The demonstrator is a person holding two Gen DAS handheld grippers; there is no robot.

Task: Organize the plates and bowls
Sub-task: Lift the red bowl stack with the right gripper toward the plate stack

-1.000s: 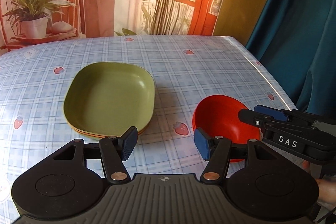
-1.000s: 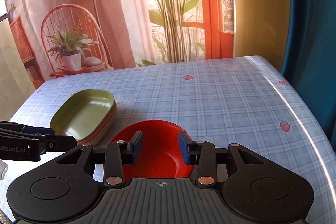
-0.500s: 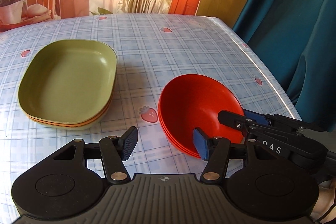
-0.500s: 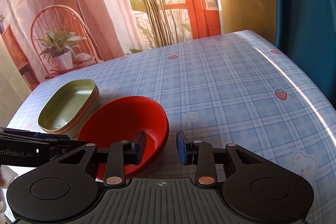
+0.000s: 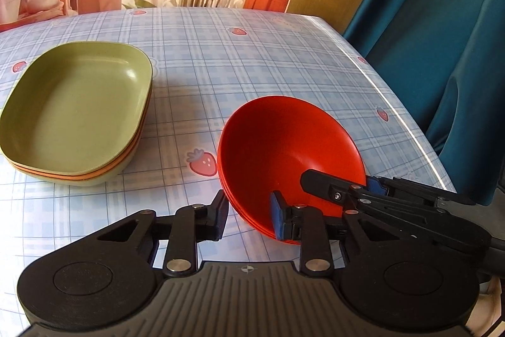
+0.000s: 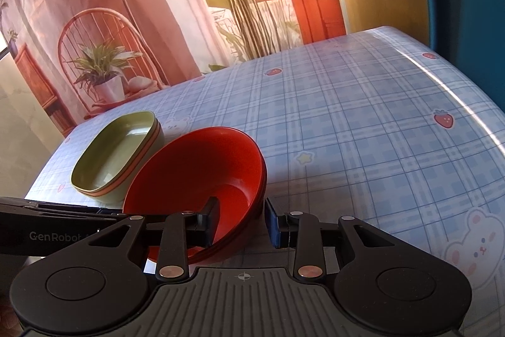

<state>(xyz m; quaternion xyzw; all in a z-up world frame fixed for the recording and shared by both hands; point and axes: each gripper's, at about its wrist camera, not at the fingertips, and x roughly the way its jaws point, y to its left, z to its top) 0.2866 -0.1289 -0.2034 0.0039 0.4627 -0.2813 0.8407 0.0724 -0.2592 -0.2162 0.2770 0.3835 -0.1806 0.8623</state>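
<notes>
A stack of red bowls (image 5: pixel 284 144) sits on the checked tablecloth, also in the right wrist view (image 6: pixel 192 172). A stack of green and orange plates (image 5: pixel 75 112) lies to its left, seen too in the right wrist view (image 6: pixel 116 150). My left gripper (image 5: pixel 249 213) is open and straddles the near left rim of the bowls, one finger inside. My right gripper (image 6: pixel 241 223) is open and straddles the near right rim, one finger inside; it also shows in the left wrist view (image 5: pixel 375 188).
The table's right edge (image 5: pixel 410 128) runs close to the bowls, with a blue curtain (image 5: pixel 442 37) beyond. A printed backdrop with a chair and plants (image 6: pixel 104 65) hangs behind the table.
Both grippers moved forward and down onto the red bowl stack. Each now has one finger inside the rim and one outside. The bowls look slightly tilted toward the plates.
</notes>
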